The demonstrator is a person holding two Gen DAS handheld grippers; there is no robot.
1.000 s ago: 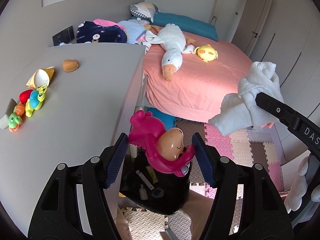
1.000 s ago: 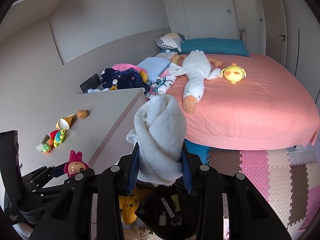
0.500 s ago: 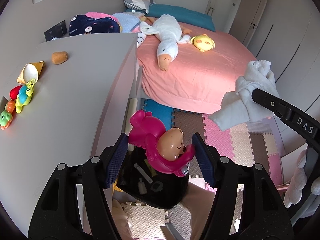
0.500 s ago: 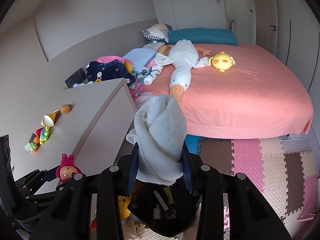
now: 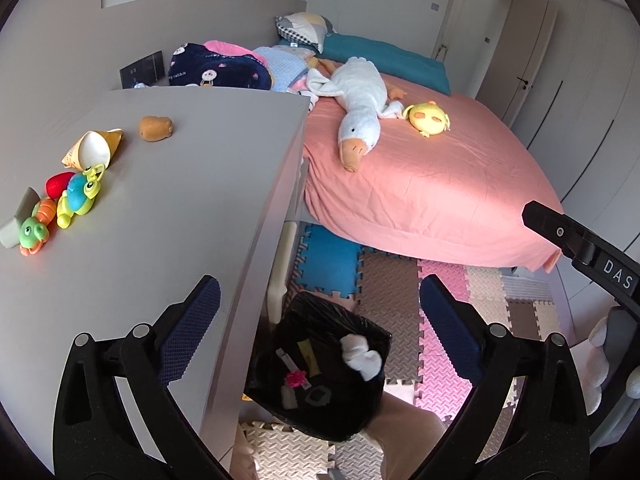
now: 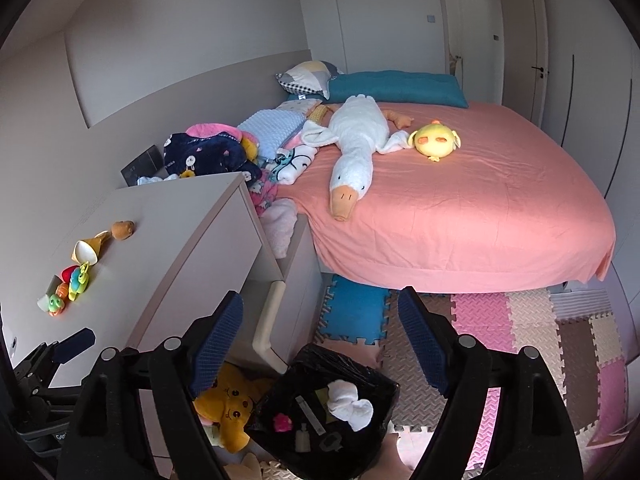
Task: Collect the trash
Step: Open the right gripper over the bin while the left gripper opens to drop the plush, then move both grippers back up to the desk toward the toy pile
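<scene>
A bin lined with a black bag (image 5: 316, 312) (image 6: 340, 360) stands on the floor below both grippers. Inside it lie a white cloth (image 5: 360, 354) (image 6: 348, 402), a pink toy (image 5: 295, 379) (image 6: 282, 422) and small scraps. My left gripper (image 5: 318, 300) hangs above the bin, its jaws opening wide with nothing between them. Likewise my right gripper (image 6: 320, 316) is over the bin, jaws opening and empty. The right gripper's finger (image 5: 580, 244) shows at the right edge of the left wrist view. The left gripper (image 6: 60, 352) appears at the lower left of the right wrist view.
A grey dresser (image 5: 180, 208) on the left carries small plastic toys (image 5: 72, 196), a cone and a brown lump. A yellow plush (image 6: 228, 404) lies beside the bin. A pink bed (image 6: 460, 208) with a goose plush stands behind; foam mats (image 6: 520, 320) cover the floor.
Both grippers have opened. The pink toy has left the left gripper and the white cloth has left the right one; both now lie in the bin.
</scene>
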